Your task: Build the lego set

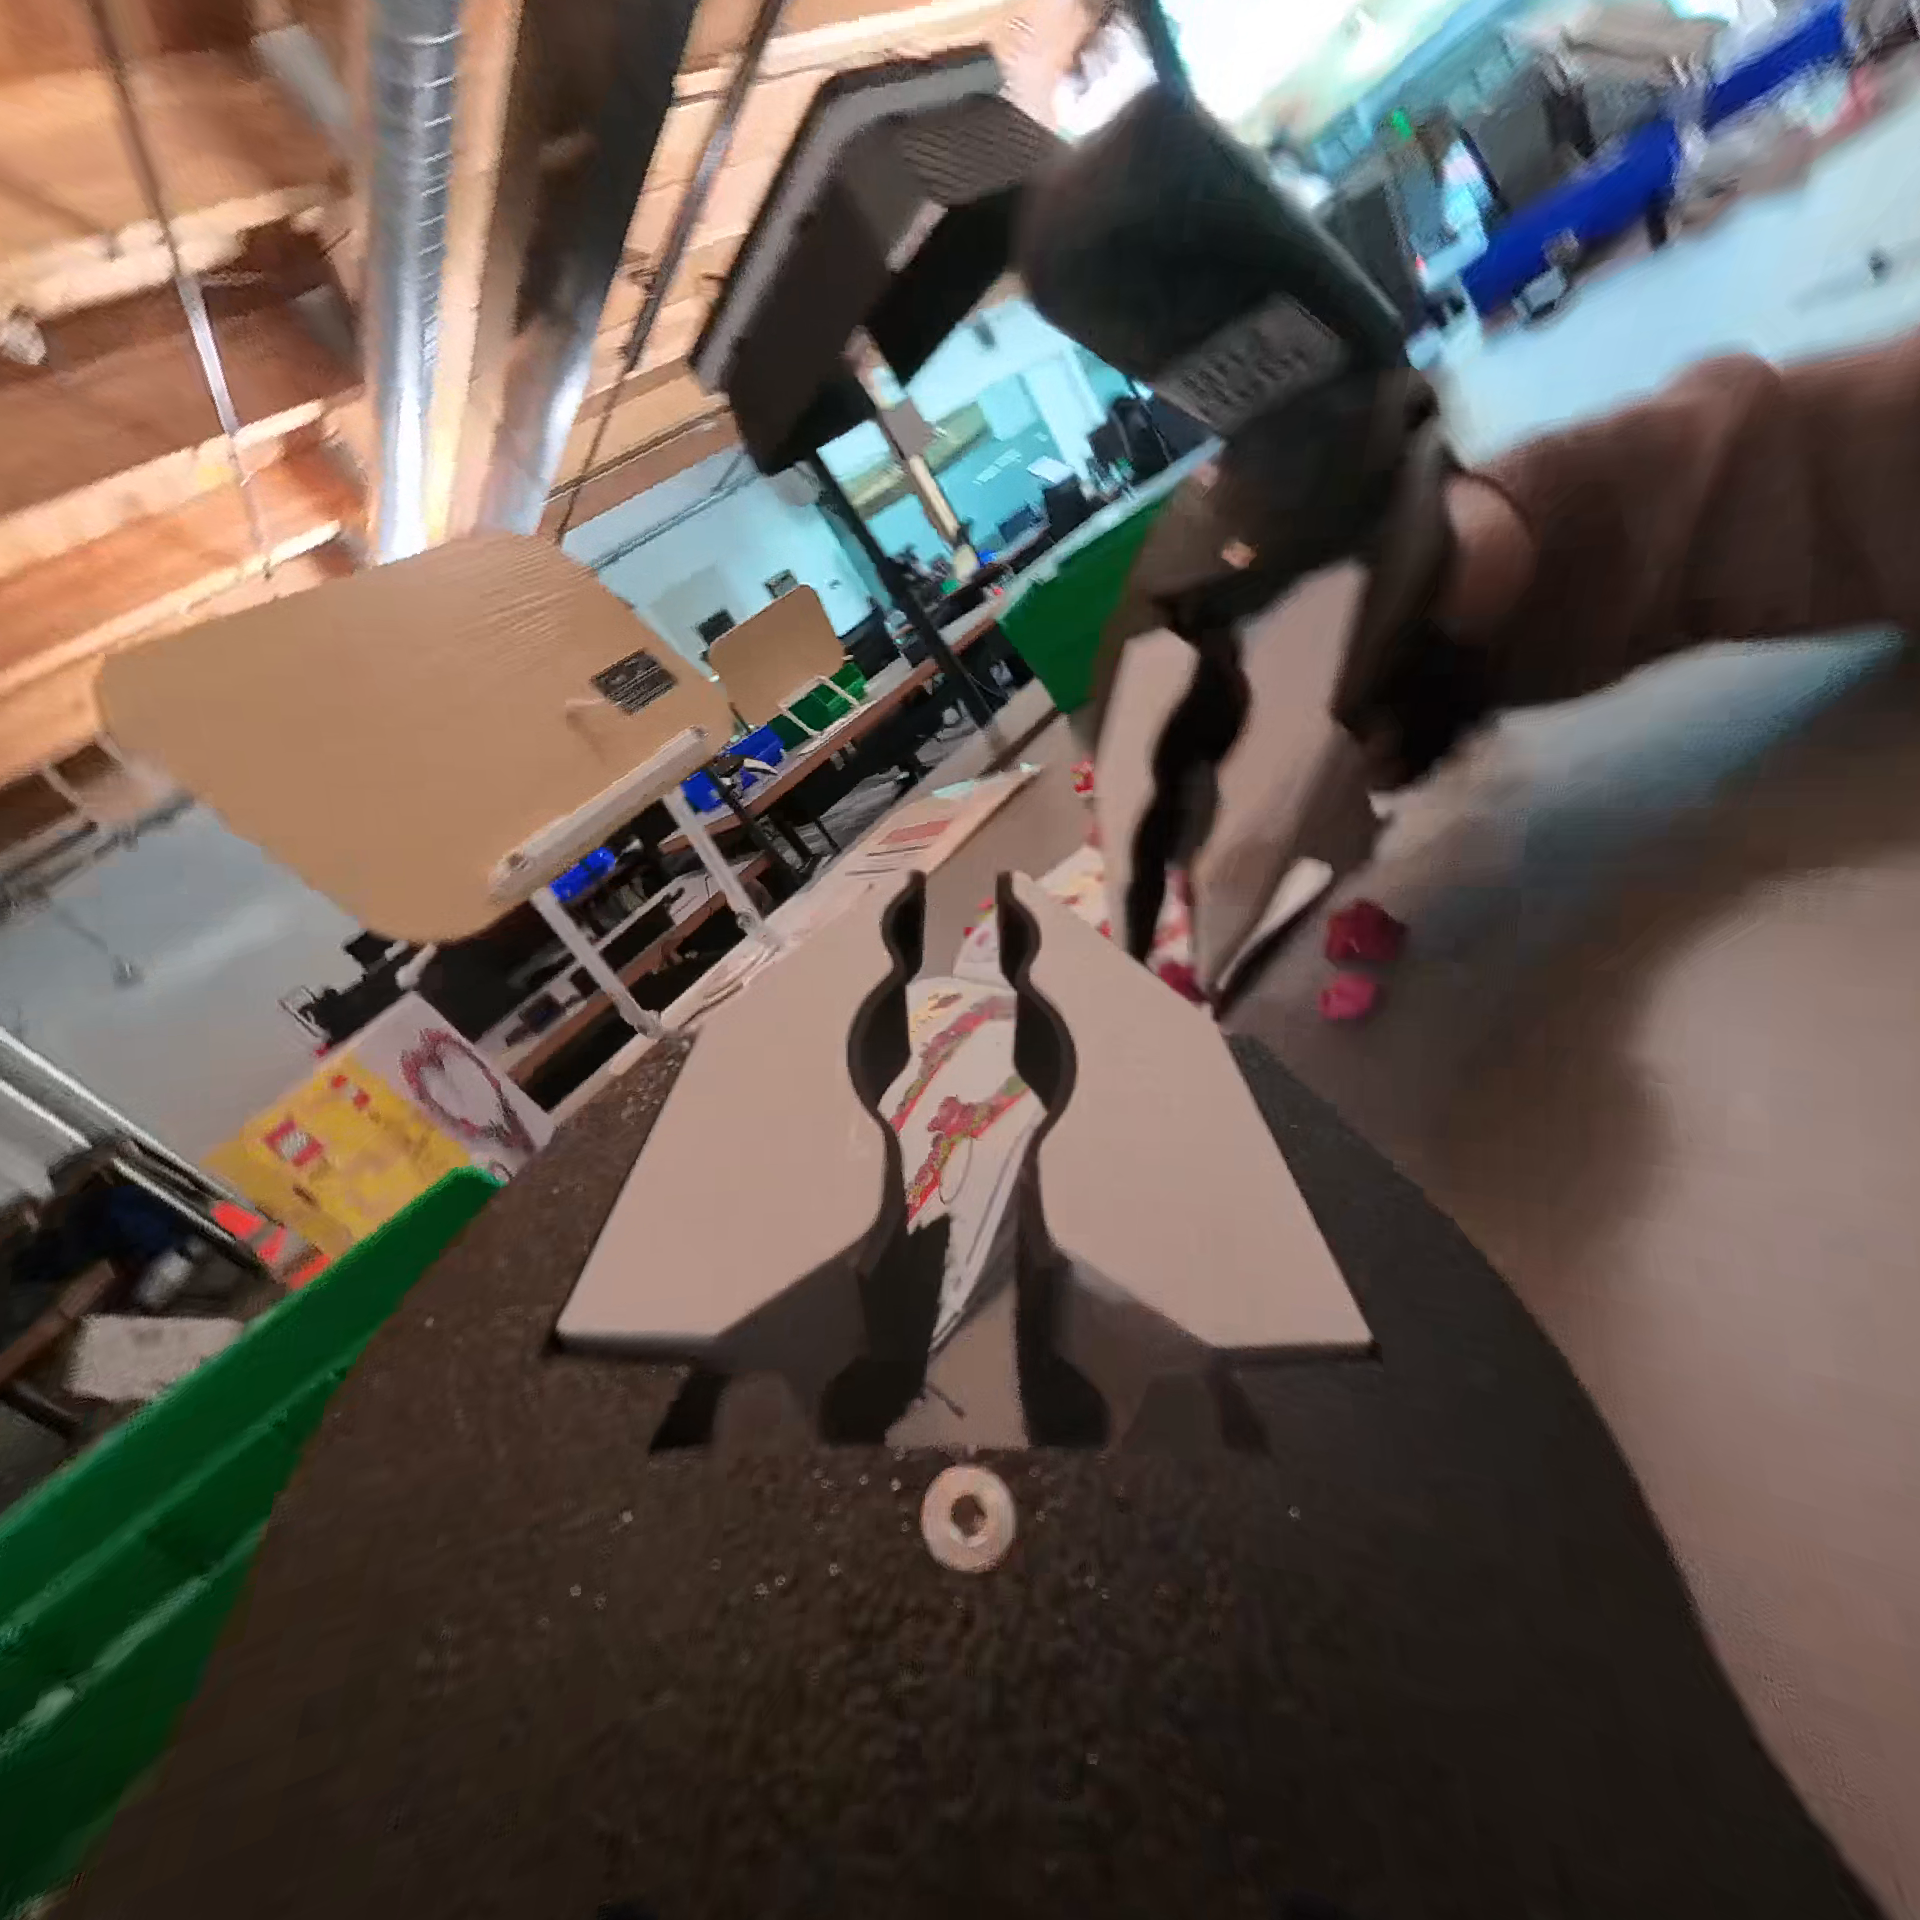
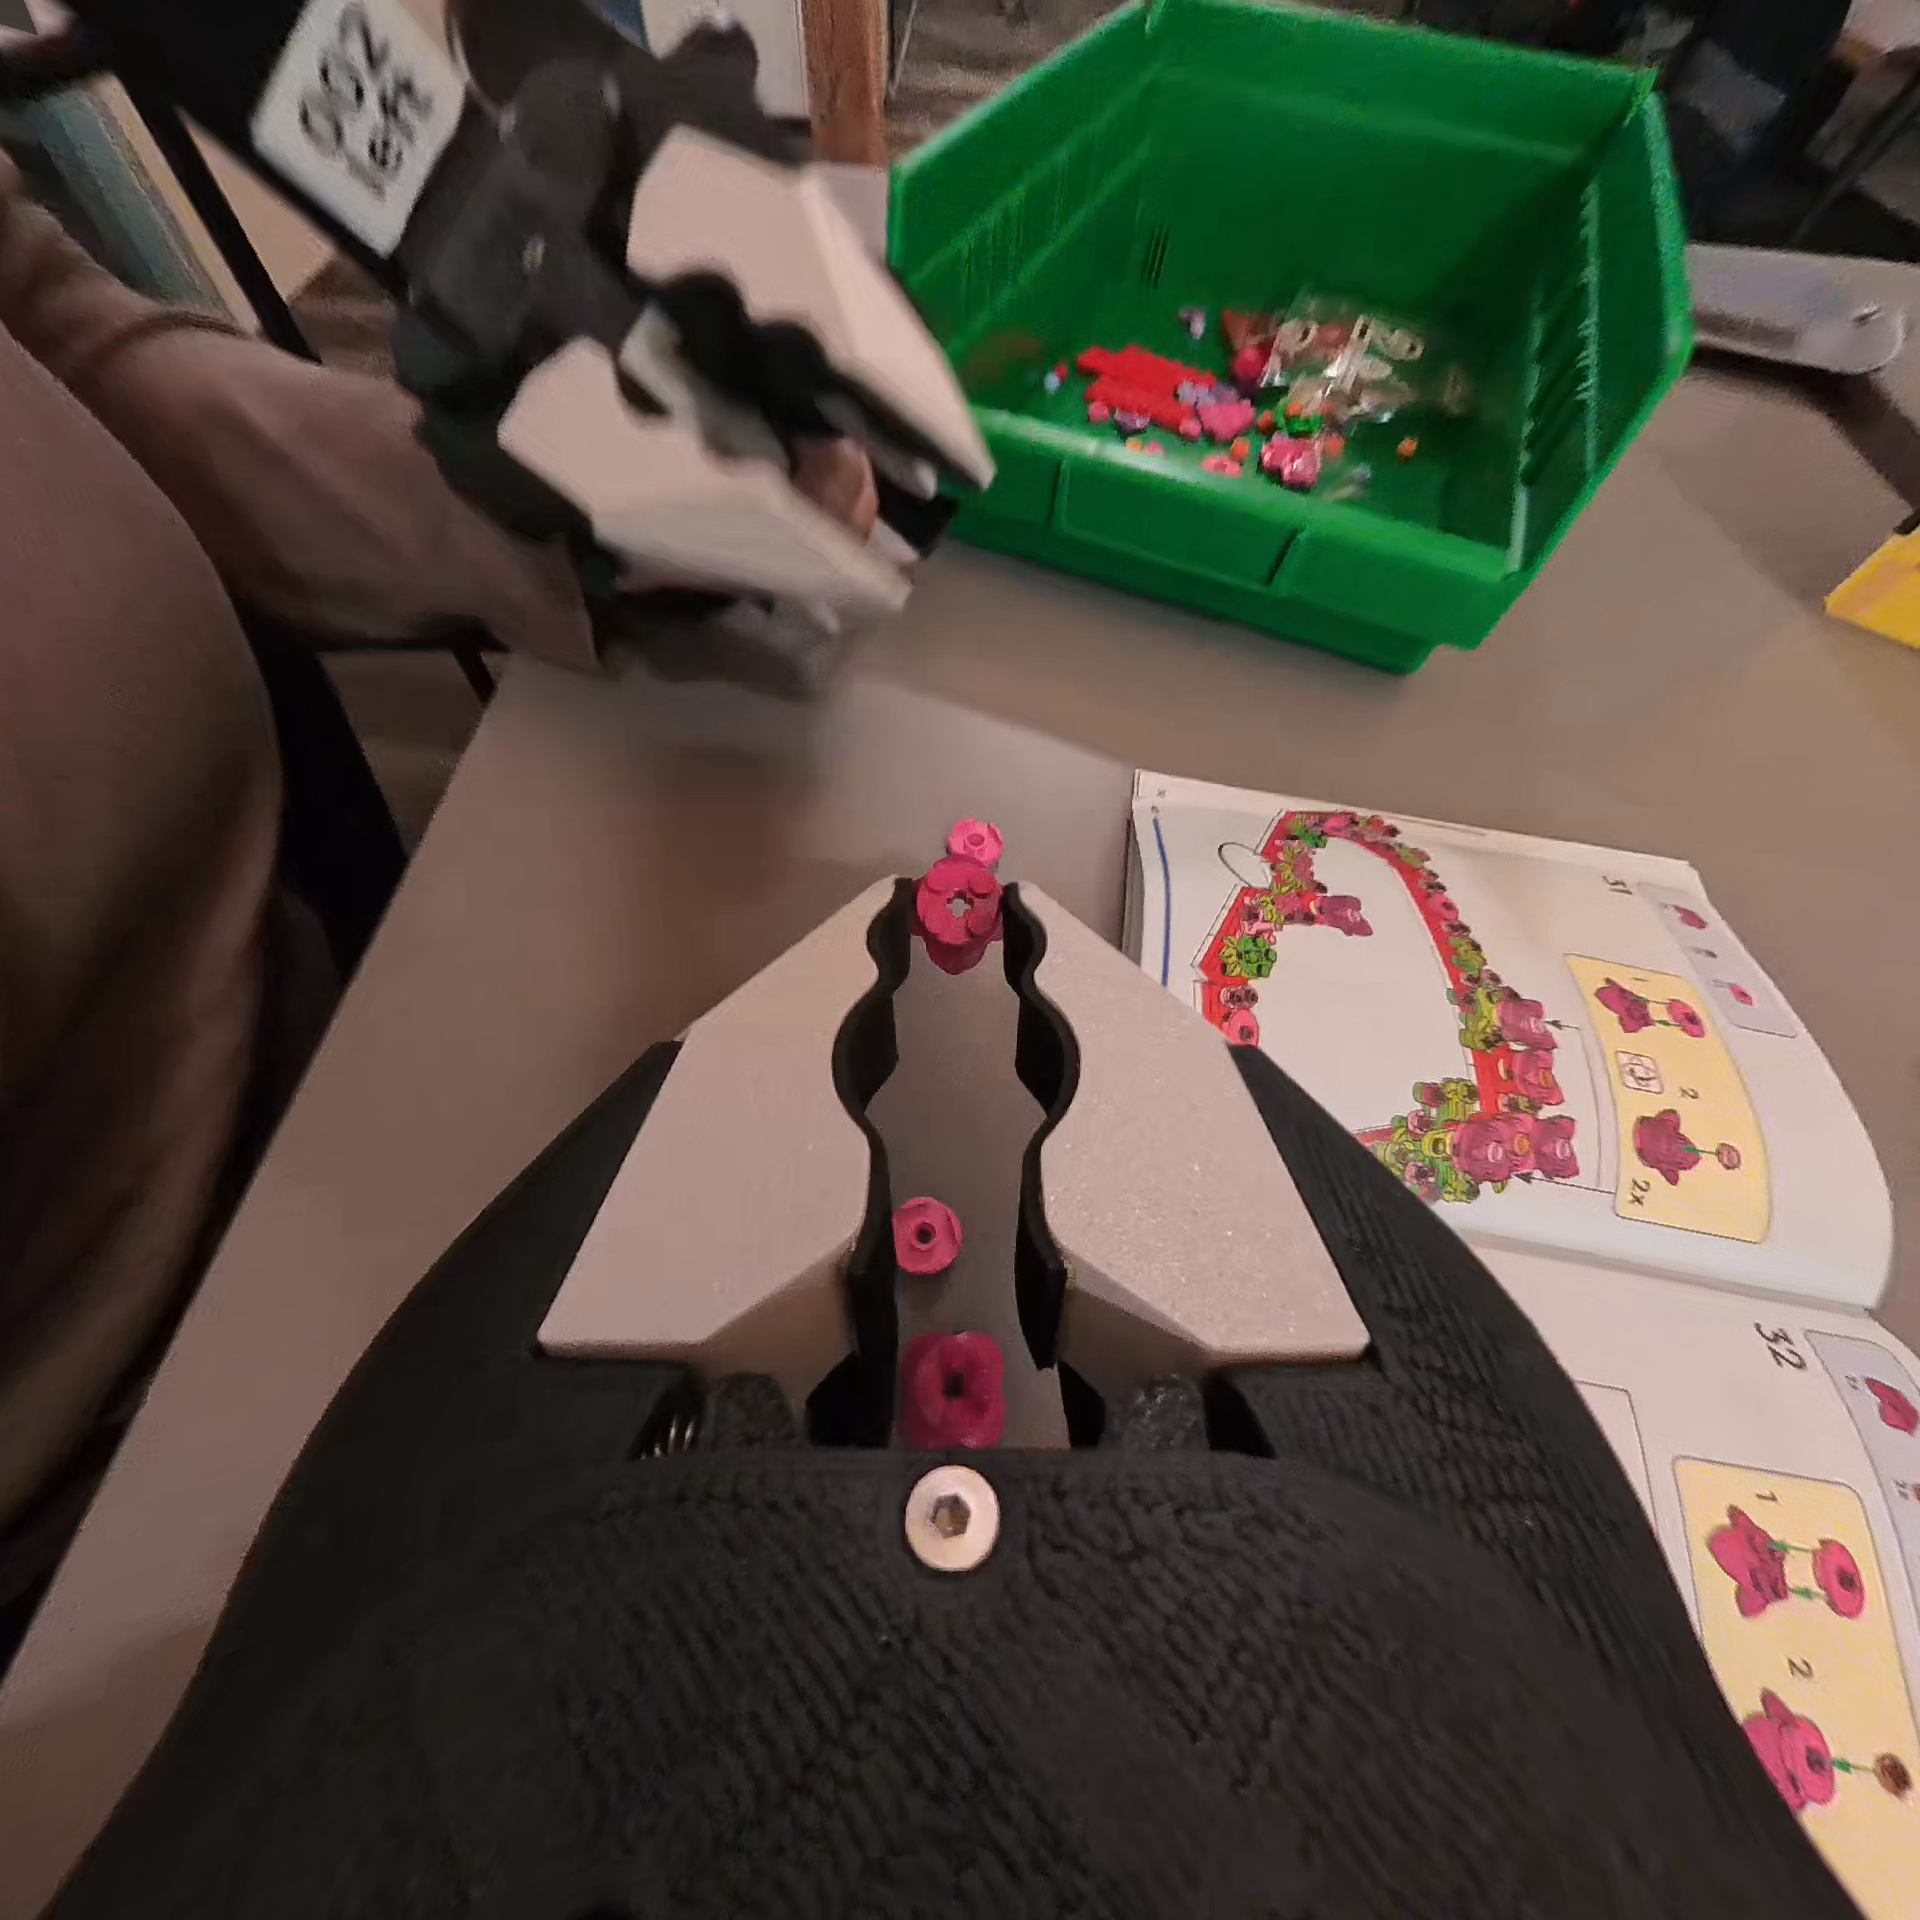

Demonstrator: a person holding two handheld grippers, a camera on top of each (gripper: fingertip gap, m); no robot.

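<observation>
Flower piece [image 2: 958, 914] pinched at tips of right tongs [image 2: 954, 920], above bench [image 2: 665, 831]. Two more flowers [image 2: 951, 1392] under them near. Left tongs [image 1: 961, 914] slightly apart, empty, raised far left; bin [image 2: 1382, 582] far.

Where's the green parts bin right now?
In the right wrist view, the green bin sits at the far end of the grey table, beyond the open instruction booklet and just right of the left gripper.

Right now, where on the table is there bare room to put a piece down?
Bare grey table lies between the green bin and the open instruction booklet, and left of the right tool toward the table edge. It's crowded around the tool: three loose pink pieces there, a fourth pinched at its tips.
</observation>
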